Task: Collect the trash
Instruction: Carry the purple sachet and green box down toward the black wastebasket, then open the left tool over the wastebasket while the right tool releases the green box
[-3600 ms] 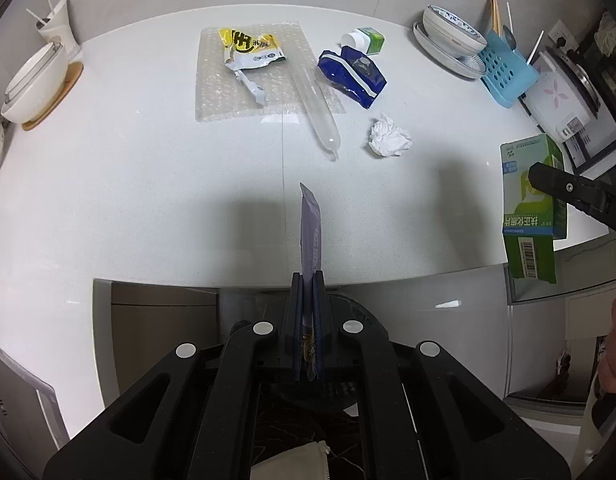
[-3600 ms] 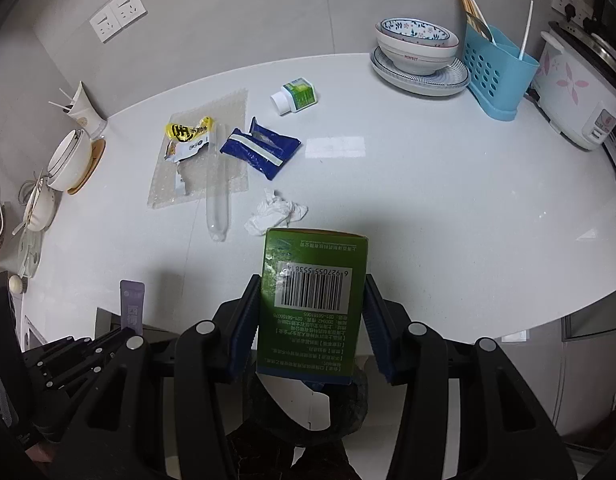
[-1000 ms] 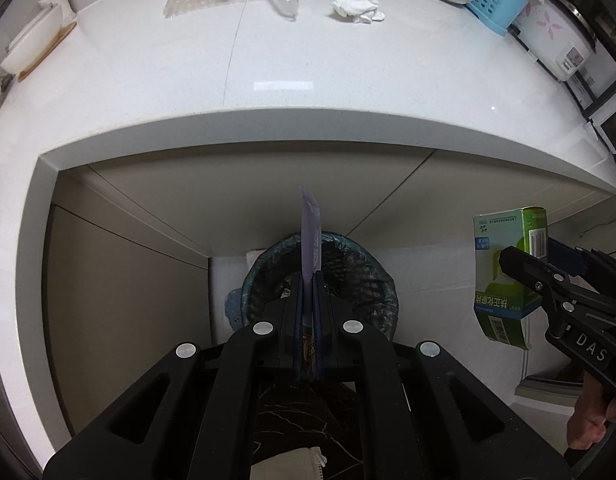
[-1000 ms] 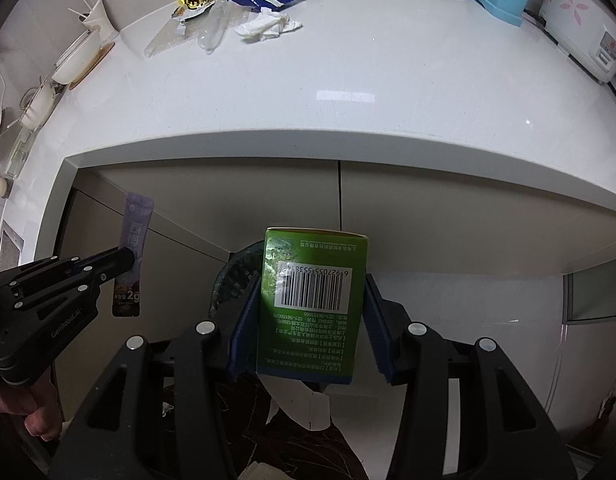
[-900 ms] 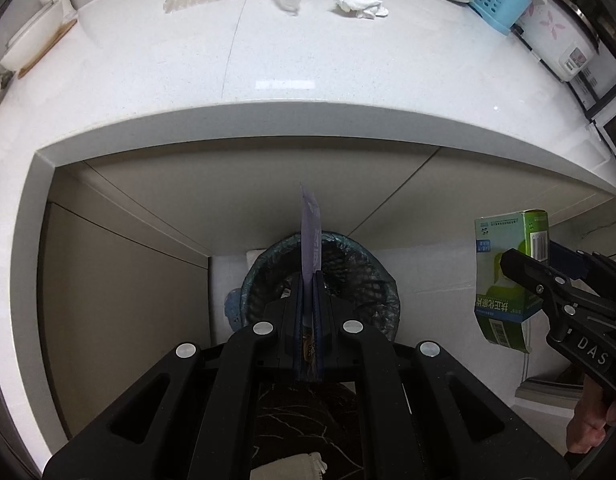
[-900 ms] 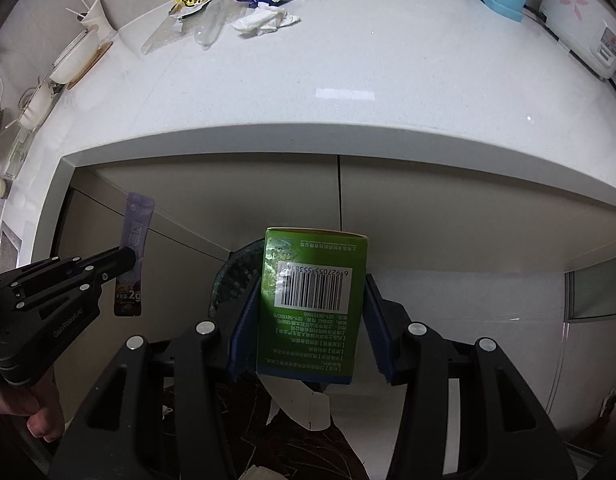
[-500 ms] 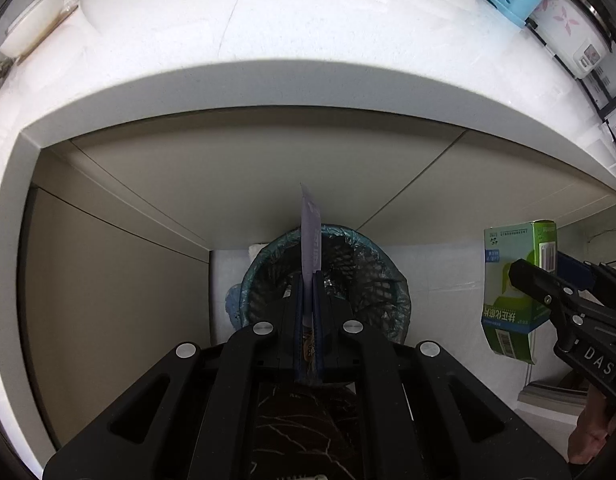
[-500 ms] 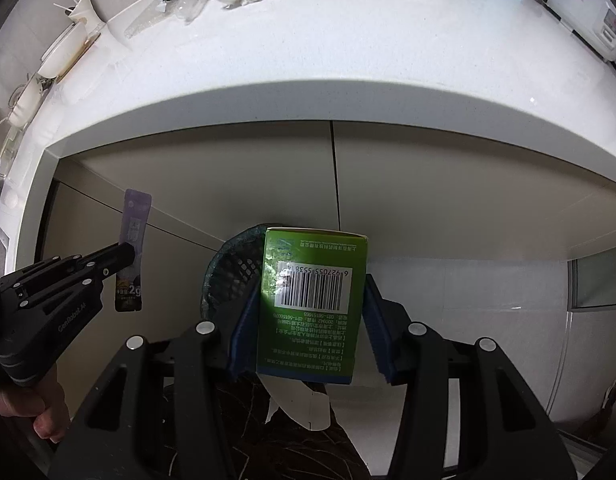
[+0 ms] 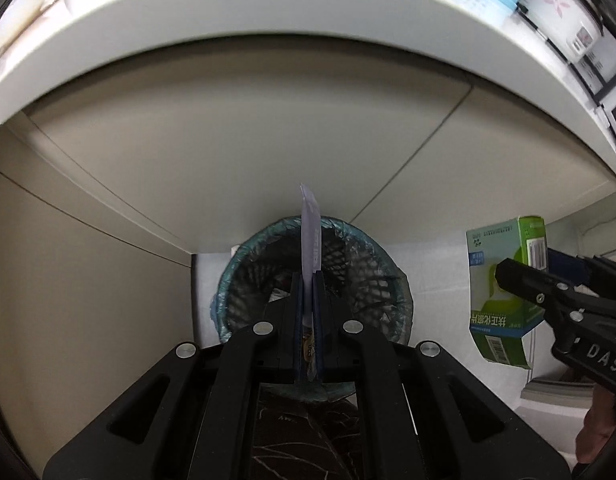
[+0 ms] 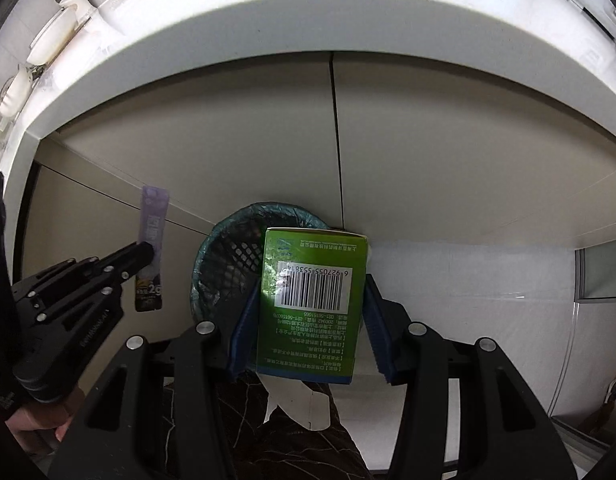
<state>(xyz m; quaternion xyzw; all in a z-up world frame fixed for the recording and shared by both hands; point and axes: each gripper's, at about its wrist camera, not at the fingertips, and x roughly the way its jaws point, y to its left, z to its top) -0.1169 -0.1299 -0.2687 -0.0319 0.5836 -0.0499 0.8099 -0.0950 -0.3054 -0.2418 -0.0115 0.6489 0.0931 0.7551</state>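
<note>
Trash came in two pieces: a limp purple sachet [image 9: 310, 236], pinched flat by the left gripper [image 9: 307, 280] at frame centre, and a green carton [image 10: 312, 300] — light, stiff, crushable — clamped by its sides in the right gripper [image 10: 308, 312]. Both hung above the lined bin [image 9: 244, 256] — cupboard doors [image 9: 228, 128] behind, nothing blocking.

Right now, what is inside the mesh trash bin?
Inside the mesh trash bin only its liner and dark mesh show; both tools and their trash cover the bottom.
</note>
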